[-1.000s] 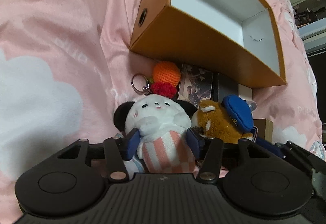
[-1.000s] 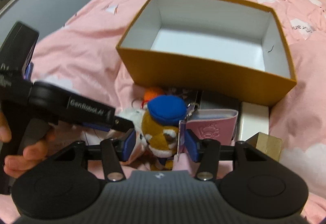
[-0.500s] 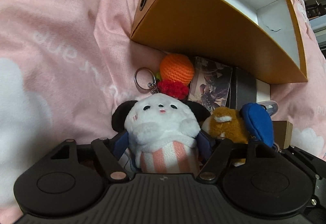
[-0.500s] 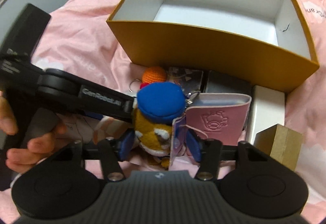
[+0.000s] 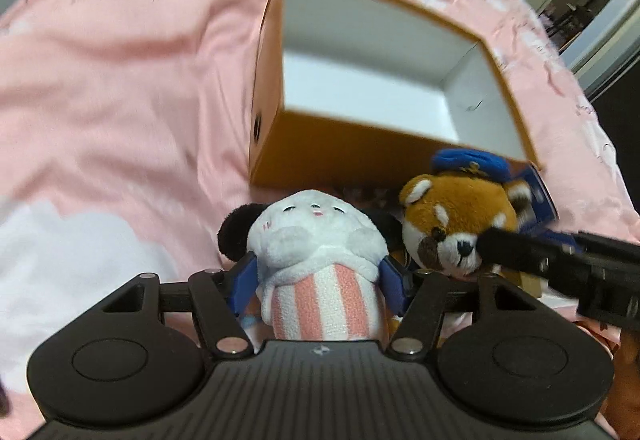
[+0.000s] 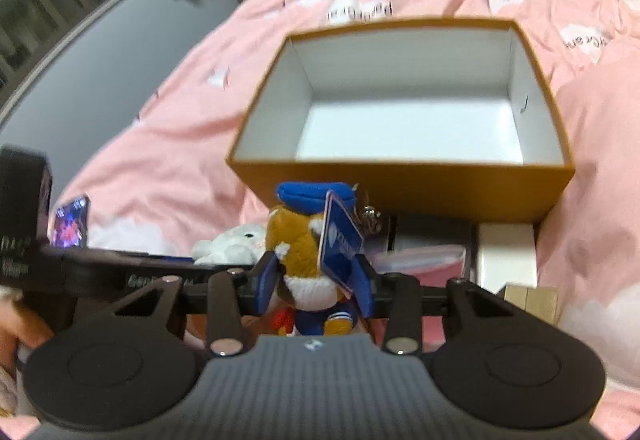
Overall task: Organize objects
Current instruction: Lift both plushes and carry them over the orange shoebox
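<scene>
White striped plush (image 5: 320,260) and brown capped plush (image 6: 308,252) before open orange box (image 6: 400,175).

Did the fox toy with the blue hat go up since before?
Yes. The fox toy, in the right gripper, now rises against the box; its hat overlaps the box's front wall, where earlier it sat lower.

Open orange box (image 6: 400,175): interior bare, clear entry from above. Near wall of box stands between plush toys and interior. Strip between box and hand-held grippers crowded: white carton (image 6: 506,252), pink wallet (image 6: 424,260), small cardboard block (image 6: 532,302). Wide bare pink bedspread (image 5: 120,99) left of box. Hand-held grippers side by side, nearly touching; panda plush (image 5: 316,260) and fox plush (image 5: 452,224) close together.
</scene>
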